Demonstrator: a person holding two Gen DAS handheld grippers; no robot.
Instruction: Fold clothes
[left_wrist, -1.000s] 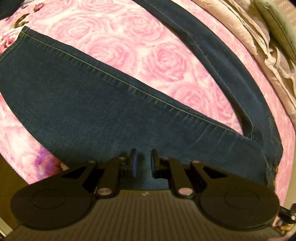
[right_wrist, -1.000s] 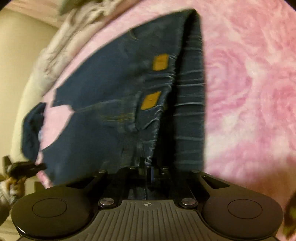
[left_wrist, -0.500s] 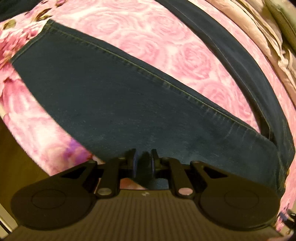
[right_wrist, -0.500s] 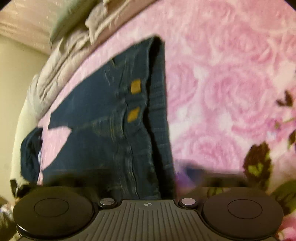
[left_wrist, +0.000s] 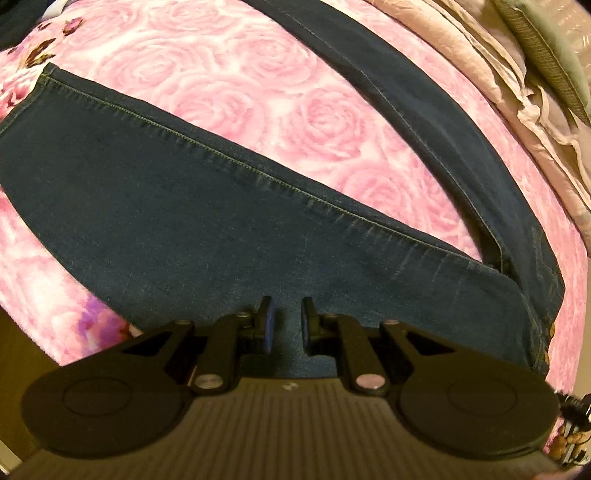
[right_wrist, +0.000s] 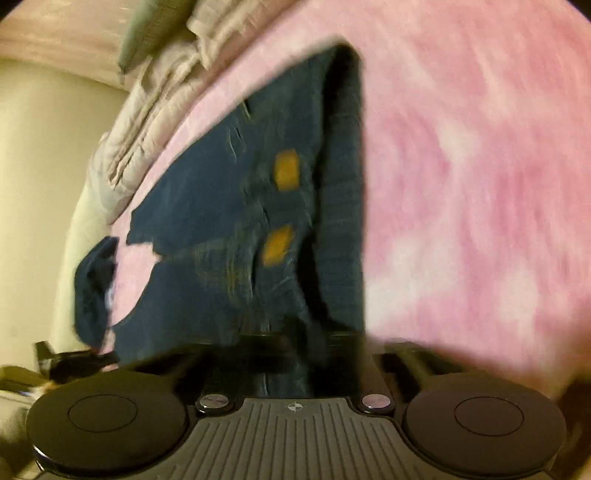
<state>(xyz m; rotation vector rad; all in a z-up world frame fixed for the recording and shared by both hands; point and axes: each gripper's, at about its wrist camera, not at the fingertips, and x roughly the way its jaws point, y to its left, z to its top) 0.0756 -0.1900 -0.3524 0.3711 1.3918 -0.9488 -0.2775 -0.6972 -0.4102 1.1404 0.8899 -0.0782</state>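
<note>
With the left gripper (left_wrist: 284, 325) nearly shut over the jeans (left_wrist: 184, 221) near the bed's (left_wrist: 258, 92) edge and the right gripper (right_wrist: 295, 347) closing on the blurred waistband, a thin pinch could slip and spoil the fold.

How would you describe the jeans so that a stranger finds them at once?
Look at the pink rose-print blanket. The dark blue jeans lie spread on it, legs apart in a V. Yellow-green seam stitching and two tan patches distinguish them from the beige bedding alongside.
</note>
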